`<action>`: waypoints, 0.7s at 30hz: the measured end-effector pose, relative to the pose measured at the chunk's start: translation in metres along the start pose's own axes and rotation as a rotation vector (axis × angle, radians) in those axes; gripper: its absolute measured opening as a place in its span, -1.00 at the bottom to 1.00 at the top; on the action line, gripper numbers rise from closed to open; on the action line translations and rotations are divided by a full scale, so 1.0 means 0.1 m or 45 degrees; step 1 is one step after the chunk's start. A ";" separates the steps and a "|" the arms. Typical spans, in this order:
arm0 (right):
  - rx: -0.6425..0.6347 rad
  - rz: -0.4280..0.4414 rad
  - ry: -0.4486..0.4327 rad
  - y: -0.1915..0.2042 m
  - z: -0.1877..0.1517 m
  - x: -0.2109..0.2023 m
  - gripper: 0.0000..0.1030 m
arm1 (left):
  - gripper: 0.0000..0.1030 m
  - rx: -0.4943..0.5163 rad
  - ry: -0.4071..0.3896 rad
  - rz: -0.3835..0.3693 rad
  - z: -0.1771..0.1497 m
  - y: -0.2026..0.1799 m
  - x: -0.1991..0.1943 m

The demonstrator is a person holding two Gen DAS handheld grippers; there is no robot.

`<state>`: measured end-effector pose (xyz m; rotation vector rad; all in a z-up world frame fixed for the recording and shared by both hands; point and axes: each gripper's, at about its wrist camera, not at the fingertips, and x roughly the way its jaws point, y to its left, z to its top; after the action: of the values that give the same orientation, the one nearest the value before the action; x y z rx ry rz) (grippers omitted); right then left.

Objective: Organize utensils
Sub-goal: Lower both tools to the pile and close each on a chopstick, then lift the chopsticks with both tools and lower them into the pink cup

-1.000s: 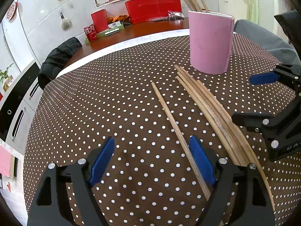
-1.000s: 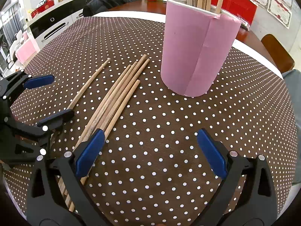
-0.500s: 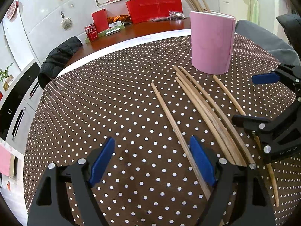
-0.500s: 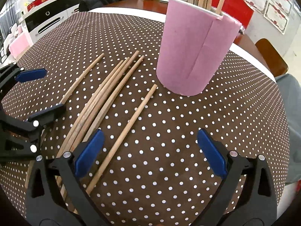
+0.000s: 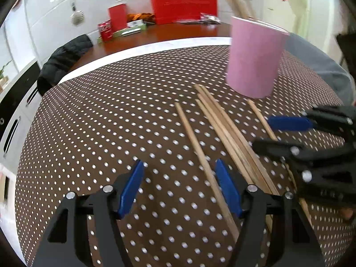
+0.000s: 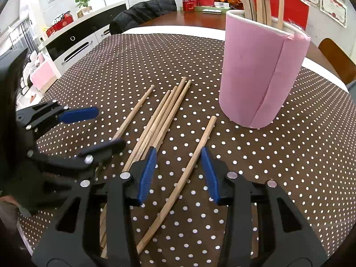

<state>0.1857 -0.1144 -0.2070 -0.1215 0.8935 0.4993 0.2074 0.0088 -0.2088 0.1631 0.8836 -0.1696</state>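
Observation:
Several wooden chopsticks lie on the brown polka-dot tablecloth [image 6: 289, 155]. A pink cylindrical holder [image 6: 260, 73] stands at the far right with several chopsticks upright in it; it also shows in the left wrist view [image 5: 253, 55]. One separate chopstick [image 6: 189, 169] lies between the pads of my right gripper [image 6: 180, 173], which is open around it with gaps on both sides. A bundle of chopsticks [image 6: 162, 120] lies to its left. My left gripper [image 5: 178, 187] is open and empty, with a single chopstick [image 5: 200, 155] just inside its right pad.
A dark wooden table [image 5: 155, 33] behind holds red boxes [image 5: 184, 2], a red can [image 5: 105, 30] and a tray. A black jacket [image 5: 64, 57] hangs on a chair at the left. A white cabinet [image 6: 73, 42] stands farther left.
My right gripper has narrowed and moved so its pads flank the separated chopstick. My left gripper has also narrowed and shifted slightly. Both views have drawn closer to the table.

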 end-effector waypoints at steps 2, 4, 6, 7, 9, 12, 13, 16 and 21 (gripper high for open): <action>-0.015 -0.055 -0.010 0.03 0.01 0.03 -0.19 | 0.30 -0.012 0.003 -0.010 0.01 0.01 0.02; -0.018 -0.063 -0.010 0.05 0.02 0.04 -0.19 | 0.29 -0.015 0.002 -0.010 0.02 0.01 0.02; -0.031 -0.073 -0.013 0.11 0.04 0.08 -0.19 | 0.10 -0.027 0.003 -0.039 0.03 0.01 0.03; -0.045 -0.078 -0.017 0.13 0.04 0.09 -0.24 | -0.04 -0.019 -0.001 -0.050 0.03 0.00 0.03; -0.048 -0.076 -0.019 0.19 0.08 0.14 -0.42 | -0.29 0.011 -0.009 -0.061 0.03 -0.07 0.02; -0.020 -0.056 -0.021 0.15 0.12 0.16 -0.76 | -0.77 0.045 -0.017 -0.074 0.01 -0.17 0.00; -0.006 -0.048 -0.022 0.12 0.13 0.15 -0.77 | -0.81 0.051 -0.019 -0.070 0.01 -0.19 -0.01; 0.036 -0.001 -0.022 0.01 0.09 0.10 -0.85 | -0.82 0.034 -0.018 -0.081 0.00 -0.17 -0.01; 0.035 -0.025 -0.026 0.00 0.08 0.09 -0.83 | -0.66 0.043 -0.018 -0.029 0.01 -0.16 0.01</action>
<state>0.1957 -0.1085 -0.2090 -0.1002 0.8783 0.4695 0.2054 -0.0067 -0.2104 0.1832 0.8688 -0.2070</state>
